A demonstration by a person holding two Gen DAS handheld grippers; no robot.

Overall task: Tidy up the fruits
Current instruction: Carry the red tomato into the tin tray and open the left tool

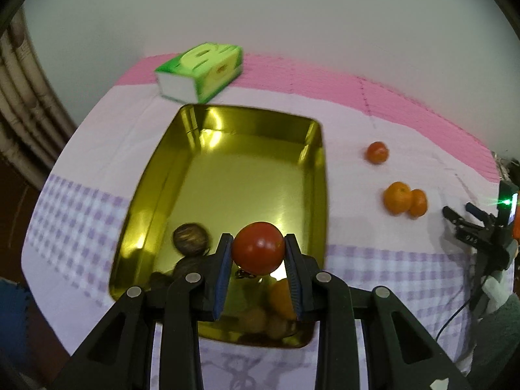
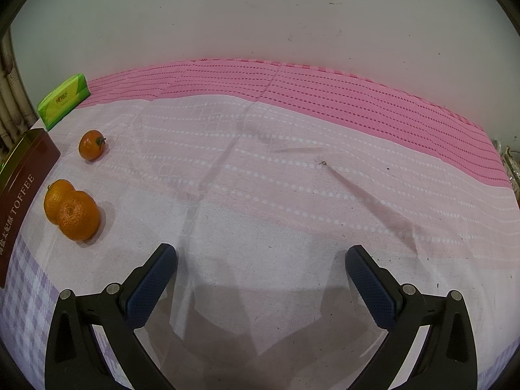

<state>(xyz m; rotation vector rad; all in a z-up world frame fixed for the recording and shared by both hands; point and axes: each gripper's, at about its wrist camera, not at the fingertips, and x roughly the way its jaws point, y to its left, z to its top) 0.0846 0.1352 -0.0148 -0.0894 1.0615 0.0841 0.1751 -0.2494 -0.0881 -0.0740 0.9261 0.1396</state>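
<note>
My left gripper (image 1: 259, 248) is shut on a red tomato (image 1: 258, 247) and holds it above the near end of a gold tin tray (image 1: 247, 169). In the tray lie a brown walnut-like fruit (image 1: 190, 239), an orange (image 1: 282, 297) and other brown fruits under the fingers. Two oranges (image 1: 404, 199) touch each other on the cloth right of the tray, with a small tomato-like fruit (image 1: 377, 152) farther back. The right wrist view shows the same pair of oranges (image 2: 73, 209) and the small fruit (image 2: 92, 145) at the left. My right gripper (image 2: 261, 255) is open and empty over bare cloth.
A green tissue pack (image 1: 200, 71) lies behind the tray; it also shows in the right wrist view (image 2: 63, 100). The tray's brown outer wall (image 2: 22, 191) reads TOFFEE. The right gripper (image 1: 477, 230) shows at the table's right edge. A pink and lilac cloth (image 2: 292, 178) covers the table.
</note>
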